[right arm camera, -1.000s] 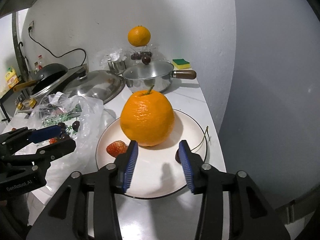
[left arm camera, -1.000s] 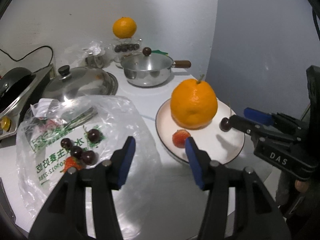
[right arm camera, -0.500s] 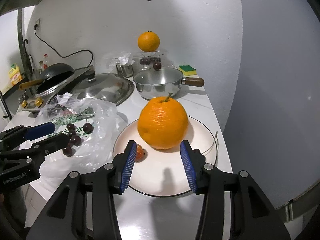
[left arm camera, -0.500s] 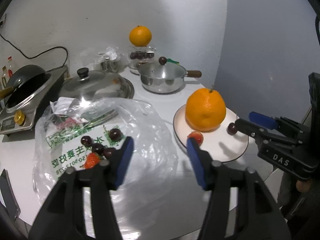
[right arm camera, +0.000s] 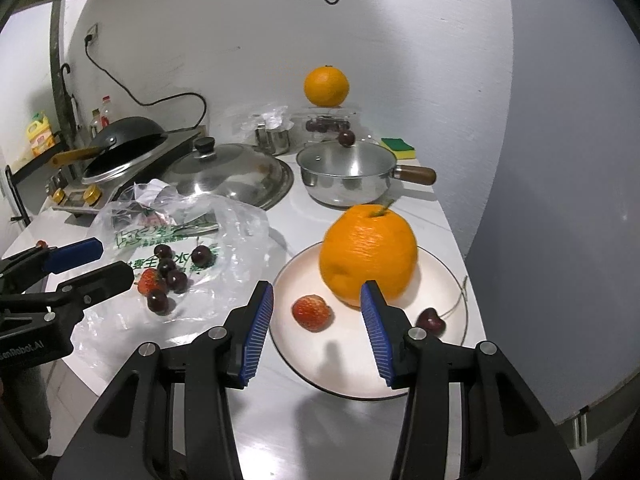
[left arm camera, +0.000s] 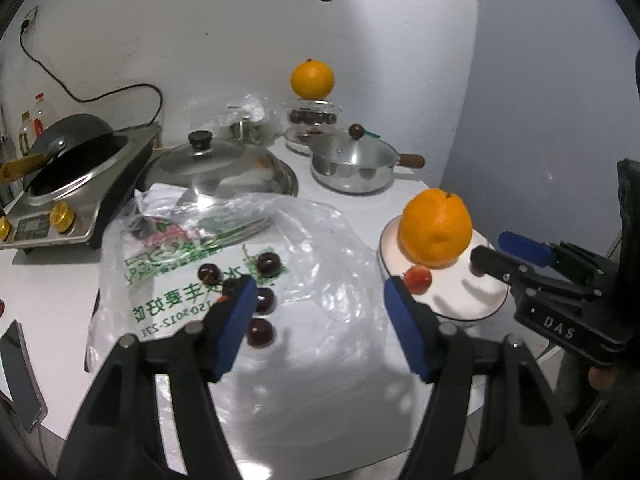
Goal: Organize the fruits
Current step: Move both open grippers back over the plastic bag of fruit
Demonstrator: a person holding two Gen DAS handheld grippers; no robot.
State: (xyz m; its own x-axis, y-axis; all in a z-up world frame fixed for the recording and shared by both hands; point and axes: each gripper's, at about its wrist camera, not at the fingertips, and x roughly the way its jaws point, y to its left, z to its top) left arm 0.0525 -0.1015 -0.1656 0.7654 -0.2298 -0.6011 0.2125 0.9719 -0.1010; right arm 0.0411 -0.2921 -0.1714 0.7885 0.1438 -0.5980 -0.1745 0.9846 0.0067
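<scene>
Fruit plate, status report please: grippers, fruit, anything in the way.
Left gripper and right gripper open, empty. Plate holds orange, strawberry, cherry. Loose cherries on plastic bag. Nothing in the way.

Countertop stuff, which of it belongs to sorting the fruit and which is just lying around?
Part of the job:
- big orange, strawberry and cherry on the plate
- cherries and strawberry on the plastic bag

Just lying about:
- saucepan
- pot lid
- wok
- sponge
- phone
</scene>
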